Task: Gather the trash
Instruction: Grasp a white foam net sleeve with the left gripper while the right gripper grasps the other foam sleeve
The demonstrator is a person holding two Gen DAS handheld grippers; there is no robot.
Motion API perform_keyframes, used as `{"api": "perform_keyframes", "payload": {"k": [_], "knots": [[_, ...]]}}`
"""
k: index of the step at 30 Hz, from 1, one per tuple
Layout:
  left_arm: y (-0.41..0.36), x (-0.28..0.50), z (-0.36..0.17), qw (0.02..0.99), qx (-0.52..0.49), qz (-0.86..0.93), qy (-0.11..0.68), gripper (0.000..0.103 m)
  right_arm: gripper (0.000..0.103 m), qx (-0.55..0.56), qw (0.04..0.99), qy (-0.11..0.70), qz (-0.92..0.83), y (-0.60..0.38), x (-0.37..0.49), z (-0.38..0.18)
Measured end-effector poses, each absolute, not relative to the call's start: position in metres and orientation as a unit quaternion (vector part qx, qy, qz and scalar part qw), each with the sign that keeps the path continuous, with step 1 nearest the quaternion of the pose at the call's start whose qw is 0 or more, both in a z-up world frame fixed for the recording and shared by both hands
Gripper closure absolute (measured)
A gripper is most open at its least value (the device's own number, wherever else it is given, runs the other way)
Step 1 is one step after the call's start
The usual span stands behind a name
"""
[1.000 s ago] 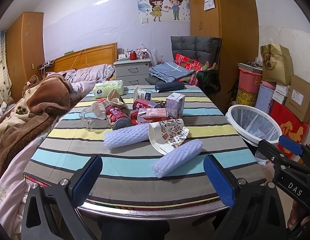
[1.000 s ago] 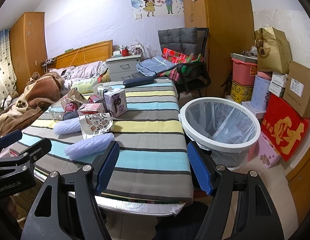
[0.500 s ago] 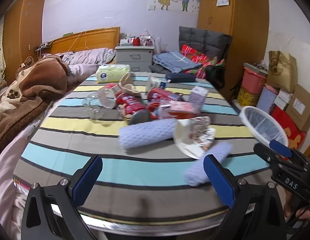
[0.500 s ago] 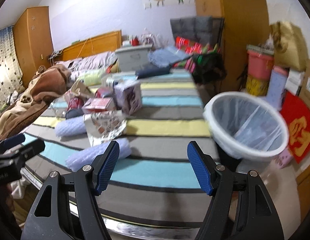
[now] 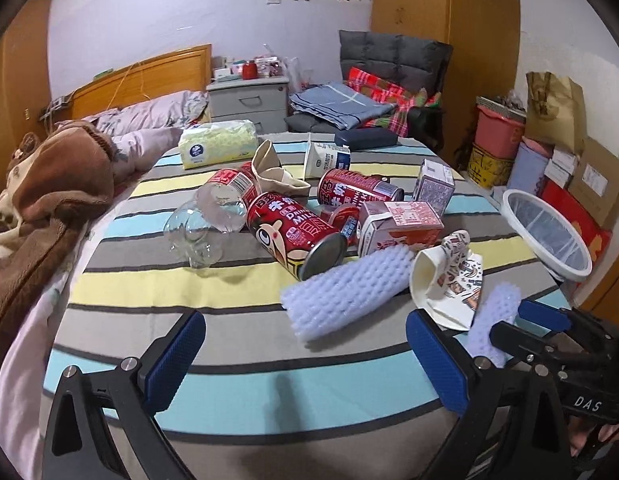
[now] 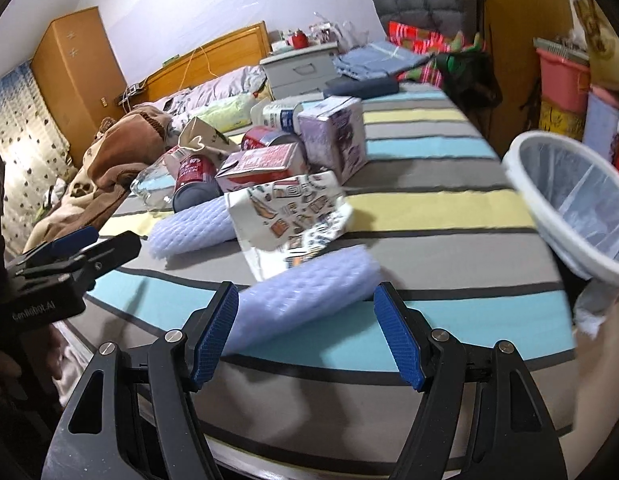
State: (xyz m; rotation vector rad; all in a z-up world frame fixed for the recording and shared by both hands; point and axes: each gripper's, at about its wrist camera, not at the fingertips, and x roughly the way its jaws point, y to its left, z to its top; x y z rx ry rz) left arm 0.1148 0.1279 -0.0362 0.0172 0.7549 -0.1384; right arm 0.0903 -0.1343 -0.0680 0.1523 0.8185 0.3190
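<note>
Right wrist view: two lilac foam net sleeves lie on the striped counter (image 6: 449, 208). The nearer foam sleeve (image 6: 305, 292) sits at the front edge, between the spread blue pads of the right claw (image 6: 307, 340), which stands wide apart and grips nothing; no contact is visible. The second foam sleeve (image 6: 191, 226) lies to the left, beside a crumpled printed paper cup (image 6: 289, 216).

Left wrist view, count of remaining litter: three red drink cans, the largest milk can (image 5: 295, 234) lying on its side at the centre; one pink carton (image 5: 397, 226); one purple carton (image 5: 433, 190); one white and blue carton (image 5: 323, 158); one clear plastic bottle (image 5: 207, 220); one beige crumpled bag (image 5: 273, 170); one pack of tissues (image 5: 217, 144) at the far side. The left claw (image 5: 305, 360) hangs over the counter's near edge, fully spread and empty.

One white lined waste bin (image 6: 573, 204) stands just off the counter's right side. A bed with a brown blanket (image 5: 49, 188) adjoins the left side.
</note>
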Motion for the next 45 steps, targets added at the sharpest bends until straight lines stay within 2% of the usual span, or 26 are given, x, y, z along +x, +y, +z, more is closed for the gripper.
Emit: {"api": "perform_keyframes", "payload": {"k": [7, 9, 11, 15, 17, 27, 38, 45], "knots": [[0.136, 0.135, -0.041, 0.918, 0.008, -0.101, 0.382, 0.001, 0.031, 0.080, 0.894, 0.422, 0.130, -0.126, 0.101, -0.076], [0.135, 0.141, -0.042, 0.917, 0.011, -0.108, 0.383, 0.001, 0.044, 0.076, 0.896, 0.422, 0.118, -0.129, 0.100, -0.074], [0.134, 0.148, -0.046, 0.912, 0.007, -0.119, 0.392, 0.001, 0.065, 0.070, 0.899, 0.417, 0.115, -0.130, 0.100, -0.072], [0.128, 0.163, -0.056, 0.903, 0.010, -0.141, 0.407, 0.001, 0.078, 0.070, 0.899, 0.416, 0.119, -0.136, 0.097, -0.069], [0.123, 0.167, -0.060, 0.902, 0.023, -0.138, 0.408, 0.003, 0.081, 0.068, 0.901, 0.413, 0.116, -0.139, 0.098, -0.068], [0.098, 0.171, -0.075, 0.875, 0.014, -0.210, 0.436, 0.018, 0.084, 0.050, 0.907, 0.411, 0.075, -0.161, 0.109, -0.063], [0.059, 0.134, -0.072, 0.849, -0.031, -0.283, 0.446, 0.018, 0.084, 0.002, 0.908, 0.410, 0.080, -0.168, 0.112, -0.062], [0.082, 0.150, -0.065, 0.876, -0.046, -0.196, 0.438, 0.019, 0.084, -0.005, 0.903, 0.418, 0.097, -0.171, 0.116, -0.061]]}}
